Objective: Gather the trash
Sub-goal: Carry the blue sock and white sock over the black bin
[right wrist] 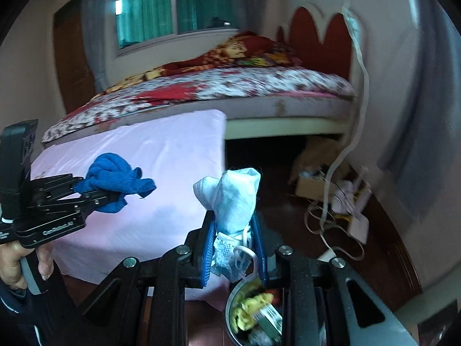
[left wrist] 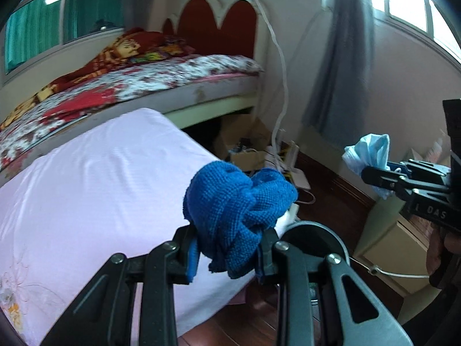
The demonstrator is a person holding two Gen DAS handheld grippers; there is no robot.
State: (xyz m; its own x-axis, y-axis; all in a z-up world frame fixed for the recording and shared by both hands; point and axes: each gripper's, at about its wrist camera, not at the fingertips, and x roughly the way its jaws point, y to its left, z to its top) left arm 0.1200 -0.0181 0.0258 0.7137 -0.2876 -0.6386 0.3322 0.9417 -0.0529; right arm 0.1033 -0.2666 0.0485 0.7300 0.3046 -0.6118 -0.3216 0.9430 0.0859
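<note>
My left gripper (left wrist: 230, 248) is shut on a bunched blue cloth (left wrist: 239, 199), held over the edge of a pink-sheeted mattress (left wrist: 95, 178). The same blue cloth (right wrist: 115, 180) and left gripper (right wrist: 99, 194) show at the left of the right wrist view. My right gripper (right wrist: 234, 245) is shut on a crumpled pale blue face mask (right wrist: 233, 199), its white ear loops hanging below. That mask (left wrist: 367, 150) and right gripper (left wrist: 374, 176) appear at the right of the left wrist view. Directly under the right gripper stands a round metal bin (right wrist: 230, 302) holding yellow and green trash.
A bed with a floral cover (right wrist: 230, 86) and a red headboard (left wrist: 219, 26) lies behind. Cardboard boxes (right wrist: 311, 187), cables (right wrist: 325, 225) and a white power strip (right wrist: 358, 226) clutter the wooden floor by the wall. A cream cabinet (left wrist: 383, 245) stands at the right. A hand (right wrist: 14, 265) grips the left handle.
</note>
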